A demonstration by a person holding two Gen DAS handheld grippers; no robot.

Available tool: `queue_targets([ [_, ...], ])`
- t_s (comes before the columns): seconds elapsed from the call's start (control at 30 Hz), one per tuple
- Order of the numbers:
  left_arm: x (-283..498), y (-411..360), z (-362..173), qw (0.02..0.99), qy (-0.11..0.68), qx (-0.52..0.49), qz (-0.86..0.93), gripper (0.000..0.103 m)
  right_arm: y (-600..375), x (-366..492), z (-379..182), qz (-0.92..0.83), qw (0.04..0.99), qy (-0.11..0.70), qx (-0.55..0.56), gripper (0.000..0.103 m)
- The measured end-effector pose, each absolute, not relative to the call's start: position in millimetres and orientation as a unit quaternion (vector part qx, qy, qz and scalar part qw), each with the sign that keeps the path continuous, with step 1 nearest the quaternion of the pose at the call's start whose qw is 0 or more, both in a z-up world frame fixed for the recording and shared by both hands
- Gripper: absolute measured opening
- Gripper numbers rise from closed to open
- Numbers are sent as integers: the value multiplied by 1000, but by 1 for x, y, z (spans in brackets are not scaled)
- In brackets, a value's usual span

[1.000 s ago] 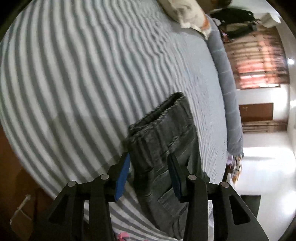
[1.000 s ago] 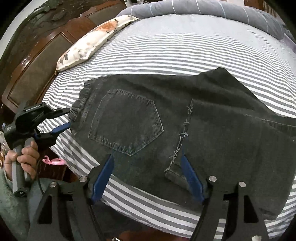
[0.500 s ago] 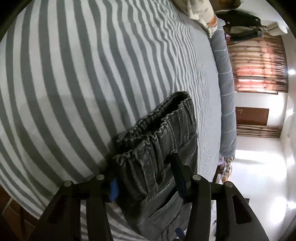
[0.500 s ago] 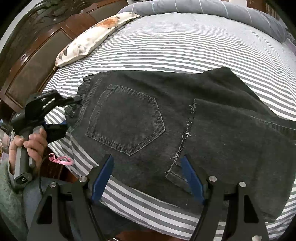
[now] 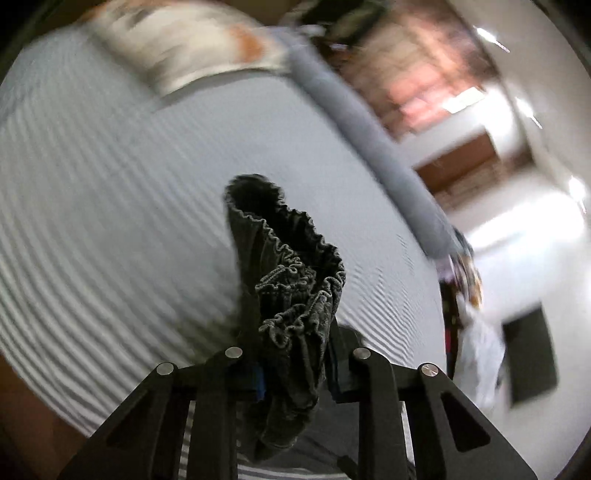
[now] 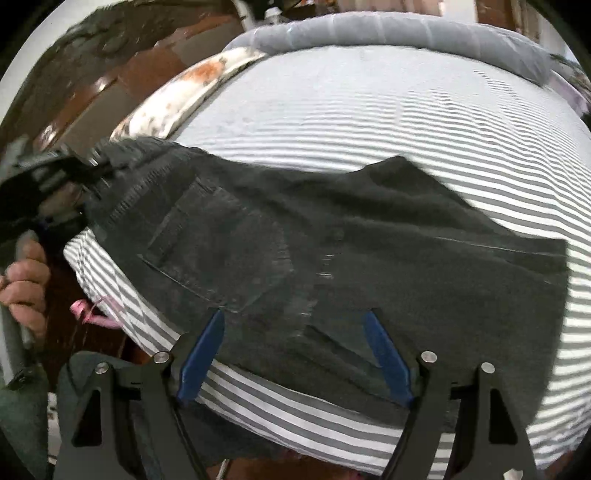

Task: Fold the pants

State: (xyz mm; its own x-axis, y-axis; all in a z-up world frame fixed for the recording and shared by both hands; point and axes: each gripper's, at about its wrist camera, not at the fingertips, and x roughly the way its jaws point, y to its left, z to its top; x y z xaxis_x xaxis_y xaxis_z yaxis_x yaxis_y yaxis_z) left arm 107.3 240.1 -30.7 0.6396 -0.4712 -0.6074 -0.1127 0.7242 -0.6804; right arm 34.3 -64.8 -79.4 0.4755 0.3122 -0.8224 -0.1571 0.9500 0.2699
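Dark grey denim pants [image 6: 332, 251] lie folded across the striped bed, back pocket up. My left gripper [image 5: 295, 373] is shut on the bunched elastic waistband [image 5: 295, 288] and holds it raised off the sheet; it also shows in the right wrist view [image 6: 70, 173] at the left edge, gripping that waistband. My right gripper [image 6: 295, 354] is open, its blue pads [image 6: 201, 354] hovering over the pants' near edge without touching cloth.
The grey-and-white striped bed sheet [image 6: 406, 110] fills both views. A floral pillow [image 6: 192, 88] and a wooden headboard [image 6: 92, 74] lie at the far left. A grey bolster [image 6: 406, 33] runs along the far side. A pink ribbon [image 6: 92, 314] hangs at the bed's near-left edge.
My left gripper has shut on the waistband and lifted it off the bed, tilting upward. The pants' left end rose with it. My right gripper stayed open over the near edge.
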Motion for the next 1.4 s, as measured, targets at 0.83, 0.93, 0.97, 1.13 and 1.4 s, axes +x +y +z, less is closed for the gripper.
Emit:
queue_targets([
  [0.83,49,-149,-83,819,494,22,-290,32,-336,-45,-107,-45,848,438,296,78],
  [0.93,44,-151,-81,805,505,14,-310,47,-340,-44,-110,-44,848,436,299,78],
  [0.97,40,-149,-73,805,496,10,-325,49,-340,-43,-110,-41,848,436,300,78],
  [1.13,28,-110,-44,819,451,-12,-355,69,-330,-40,-111,-14,849,431,305,78],
  [1.4,56,-16,-74,849,484,-21,-209,71,-282,-10,-95,66,870,420,250,61],
])
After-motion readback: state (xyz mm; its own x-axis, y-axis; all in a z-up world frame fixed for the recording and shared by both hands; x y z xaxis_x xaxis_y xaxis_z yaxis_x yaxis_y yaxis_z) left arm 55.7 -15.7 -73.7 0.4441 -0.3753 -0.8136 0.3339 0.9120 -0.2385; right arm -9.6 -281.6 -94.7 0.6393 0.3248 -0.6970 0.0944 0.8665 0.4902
